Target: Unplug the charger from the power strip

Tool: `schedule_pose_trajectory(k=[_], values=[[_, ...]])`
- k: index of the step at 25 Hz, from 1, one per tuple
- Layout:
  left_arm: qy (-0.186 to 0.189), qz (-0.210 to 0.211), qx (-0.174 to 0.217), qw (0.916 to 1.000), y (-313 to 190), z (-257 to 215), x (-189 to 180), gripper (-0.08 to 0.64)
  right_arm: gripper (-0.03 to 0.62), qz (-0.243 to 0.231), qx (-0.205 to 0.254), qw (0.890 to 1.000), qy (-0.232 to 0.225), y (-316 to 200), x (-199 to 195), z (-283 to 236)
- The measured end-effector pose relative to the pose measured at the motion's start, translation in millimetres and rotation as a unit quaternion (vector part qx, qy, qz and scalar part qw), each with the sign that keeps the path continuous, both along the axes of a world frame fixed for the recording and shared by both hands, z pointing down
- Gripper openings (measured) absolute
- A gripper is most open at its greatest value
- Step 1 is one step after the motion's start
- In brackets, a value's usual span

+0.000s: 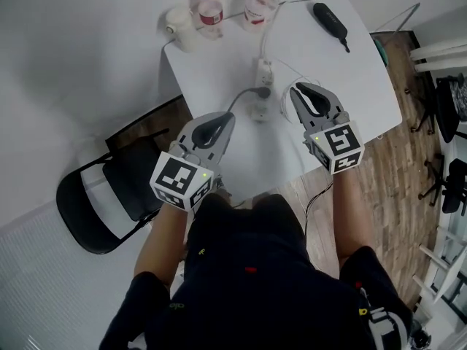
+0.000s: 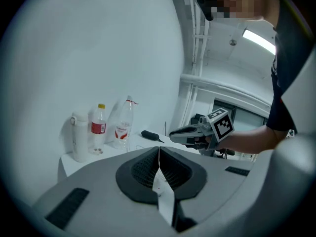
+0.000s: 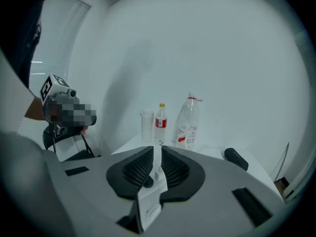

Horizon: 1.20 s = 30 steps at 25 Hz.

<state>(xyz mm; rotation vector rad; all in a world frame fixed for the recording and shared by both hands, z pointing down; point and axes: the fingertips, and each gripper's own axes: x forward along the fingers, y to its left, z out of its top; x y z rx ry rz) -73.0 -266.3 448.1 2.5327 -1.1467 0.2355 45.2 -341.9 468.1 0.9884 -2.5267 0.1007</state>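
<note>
On the white table (image 1: 350, 64) lies a white power strip (image 1: 263, 70) with a dark charger plug (image 1: 263, 91) seated in it; the plug's grey cable runs off to the left. My left gripper (image 1: 228, 119) hovers short of the plug on its near left, jaws shut and empty (image 2: 159, 150). To the strip's right, my right gripper (image 1: 298, 90) is also shut on nothing (image 3: 157, 147). Through the slot behind its pads the right gripper view shows the dark plug (image 3: 148, 181) and a bit of the white strip (image 3: 158, 175). The left gripper view sees the right gripper (image 2: 190, 132).
At the table's far edge stand a white flask (image 1: 177, 25), a small red-labelled bottle (image 1: 210, 9) and a large clear bottle (image 1: 259, 2). A black case (image 1: 330, 20) lies at the far right. A black chair (image 1: 109, 195) stands left of the table. A thin white cable loops near the strip.
</note>
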Motion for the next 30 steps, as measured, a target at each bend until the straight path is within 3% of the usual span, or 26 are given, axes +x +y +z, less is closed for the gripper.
schedule_pose_trajectory(k=[2,4,6,15,18,30], values=[[-0.01,-0.001,-0.015,0.9998,-7.1,21.9,13.0,0.023,0.046,-0.019,-0.017,0.999,0.022,-11.2,-3.0,26.6],[-0.027,0.003,-0.029,0.9992,-13.3,45.4,25.9,0.023,0.118,-0.042,-0.044,0.997,0.037,-19.7,-6.4,55.2],[-0.046,0.005,-0.042,0.998,-21.0,68.5,35.7,0.023,0.151,-0.065,-0.071,0.994,0.049,-28.9,-10.3,78.3],[-0.076,0.008,-0.114,0.9906,-47.6,152.1,73.9,0.023,0.183,-0.161,-0.118,0.977,0.068,-60.4,-32.9,127.0],[-0.065,-0.008,-0.137,0.9885,-57.7,164.3,72.1,0.023,0.184,-0.18,-0.126,0.974,0.06,-61.4,-40.2,129.0],[-0.069,0.003,-0.129,0.9892,-60.3,167.7,73.7,0.023,0.173,-0.23,-0.12,0.963,0.075,-57.8,-45.7,142.4]])
